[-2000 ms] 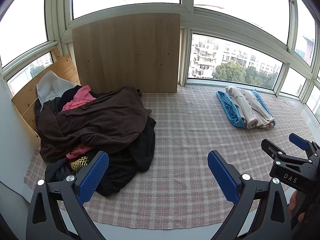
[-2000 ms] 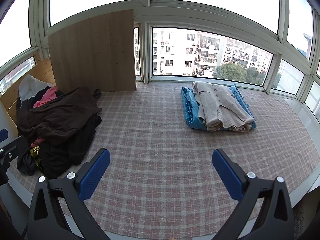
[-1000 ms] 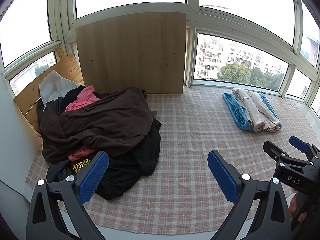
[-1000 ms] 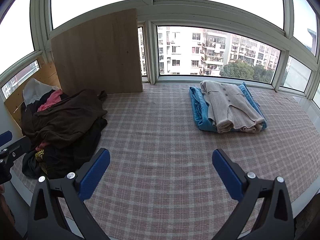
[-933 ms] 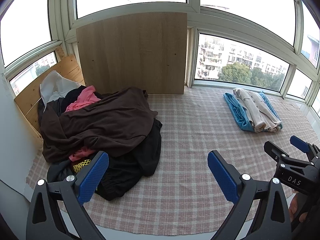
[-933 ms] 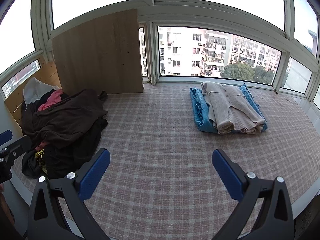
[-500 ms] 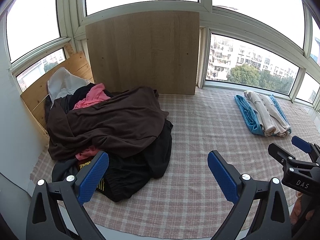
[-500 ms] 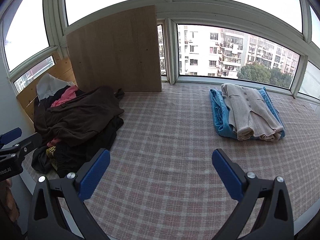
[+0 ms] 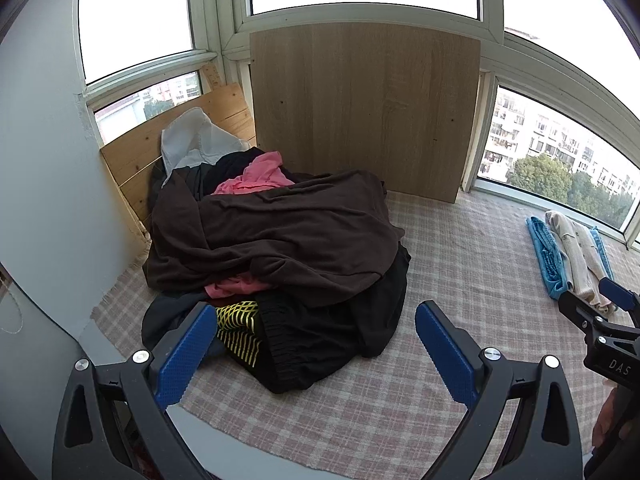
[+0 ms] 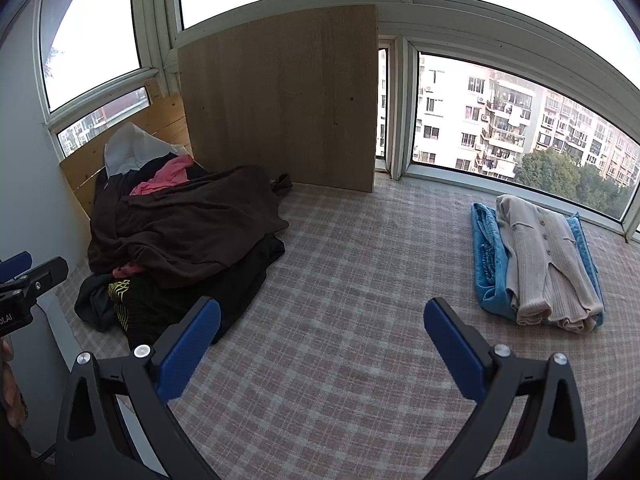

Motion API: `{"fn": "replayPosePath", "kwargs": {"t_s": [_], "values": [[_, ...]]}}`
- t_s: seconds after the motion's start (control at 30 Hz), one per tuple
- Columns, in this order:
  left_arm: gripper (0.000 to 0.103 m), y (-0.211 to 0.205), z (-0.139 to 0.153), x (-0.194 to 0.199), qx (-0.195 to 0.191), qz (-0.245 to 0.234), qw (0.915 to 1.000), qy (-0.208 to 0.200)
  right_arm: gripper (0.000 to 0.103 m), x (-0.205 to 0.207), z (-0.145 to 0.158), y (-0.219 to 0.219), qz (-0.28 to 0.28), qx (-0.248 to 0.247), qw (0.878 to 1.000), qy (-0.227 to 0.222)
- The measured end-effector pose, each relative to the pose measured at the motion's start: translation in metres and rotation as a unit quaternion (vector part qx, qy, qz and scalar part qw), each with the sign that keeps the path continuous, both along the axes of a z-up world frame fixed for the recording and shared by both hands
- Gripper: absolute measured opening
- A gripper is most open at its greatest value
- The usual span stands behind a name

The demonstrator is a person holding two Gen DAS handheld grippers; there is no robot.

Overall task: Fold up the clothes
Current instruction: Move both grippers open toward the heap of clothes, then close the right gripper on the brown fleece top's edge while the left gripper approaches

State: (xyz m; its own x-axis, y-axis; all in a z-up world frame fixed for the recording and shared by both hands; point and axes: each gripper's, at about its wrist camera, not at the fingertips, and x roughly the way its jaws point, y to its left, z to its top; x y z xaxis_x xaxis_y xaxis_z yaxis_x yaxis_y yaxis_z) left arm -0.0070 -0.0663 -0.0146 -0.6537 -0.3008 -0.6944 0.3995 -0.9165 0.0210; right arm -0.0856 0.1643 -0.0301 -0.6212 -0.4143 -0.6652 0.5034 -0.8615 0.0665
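A heap of unfolded clothes lies at the left of the checked mat (image 9: pixel 460 264), topped by a dark brown garment (image 9: pixel 280 236) (image 10: pixel 188 228), with pink (image 9: pixel 256 178), black and yellow-patterned (image 9: pixel 238 330) pieces underneath. My left gripper (image 9: pixel 316 350) is open, just in front of the heap's near edge, holding nothing. My right gripper (image 10: pixel 322 342) is open and empty over bare mat (image 10: pixel 340 280), to the right of the heap. A folded beige cardigan (image 10: pixel 548 264) rests on a folded blue garment (image 10: pixel 486 264) at the far right.
A tall wooden board (image 9: pixel 364 108) leans against the windows behind the heap, and a lower plank (image 9: pixel 180 148) lines the left wall. A white garment (image 9: pixel 192 142) hangs on the plank. The mat's front edge (image 9: pixel 280 444) runs under the grippers.
Both grippers have swung left and closer to the heap, which now fills more of each view. The folded stack has slid toward the right edge. Both stay open.
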Motion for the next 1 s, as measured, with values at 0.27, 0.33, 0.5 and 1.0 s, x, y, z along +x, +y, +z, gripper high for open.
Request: {"fn": "replayPosePath", "kwargs": {"t_s": [0.27,0.33,0.5,1.0], "values": [[0.100,-0.050,0.001,0.008,-0.004,0.058,0.9983,-0.006,0.096,-0.012,-0.005,-0.040,0.047,-0.003,0.999,-0.005],[0.100,-0.063,0.001,0.007,-0.008,0.062,0.9980,-0.005,0.084,-0.021,-0.013,-0.049,0.050,-0.019,0.998,-0.032],[0.100,-0.094,0.005,0.000,-0.015,0.047,0.9987,0.013,0.074,-0.043,-0.039,-0.084,0.031,-0.013,0.997,-0.074],[0.100,-0.196,-0.025,-0.066,-0.005,-0.045,0.9989,-0.009,0.026,-0.114,-0.117,-0.197,-0.038,0.007,0.983,-0.179]]}}
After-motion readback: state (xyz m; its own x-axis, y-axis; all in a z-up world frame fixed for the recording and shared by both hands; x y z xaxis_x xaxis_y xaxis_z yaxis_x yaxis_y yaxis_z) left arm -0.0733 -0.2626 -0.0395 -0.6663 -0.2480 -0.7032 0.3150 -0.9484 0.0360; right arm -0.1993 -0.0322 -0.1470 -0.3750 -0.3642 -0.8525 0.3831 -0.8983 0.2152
